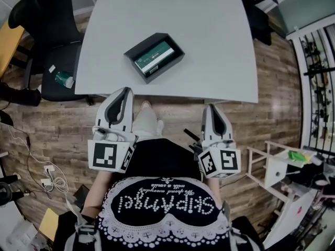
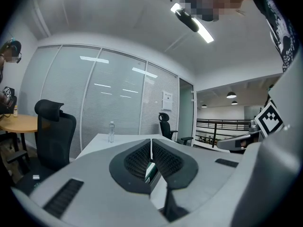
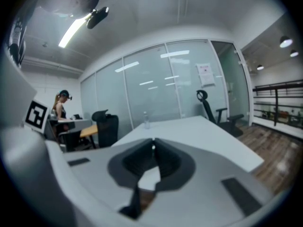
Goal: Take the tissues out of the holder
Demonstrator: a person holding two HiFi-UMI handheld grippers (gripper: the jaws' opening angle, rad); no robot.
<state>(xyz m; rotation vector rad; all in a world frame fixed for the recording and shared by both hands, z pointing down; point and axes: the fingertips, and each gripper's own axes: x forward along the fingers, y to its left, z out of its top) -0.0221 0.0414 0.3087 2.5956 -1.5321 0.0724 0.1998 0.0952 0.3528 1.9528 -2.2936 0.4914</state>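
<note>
Black office chair (image 1: pixel 52 41) stands against the left edge of the white tabletop (image 1: pixel 209 46), with a small green object (image 1: pixel 64 79) on its seat. Short of the tabletop's near edge, over the wood floor (image 1: pixel 172 111), the left tool (image 1: pixel 126 90) has its jaws pressed together on nothing. Beyond that edge, left of the middle, the black holder (image 1: pixel 168 67) sits at an angle with the green tissue pack (image 1: pixel 154 56) lying inside it. Bare tabletop lies all round the holder, widest to the right and behind. The right tool (image 1: pixel 211 107) also stops short of the near edge, jaws together and empty. White print on the tissue pack is too small to read. Script on the person's shirt (image 1: pixel 162 203) runs upside down and cannot be read surely.
</note>
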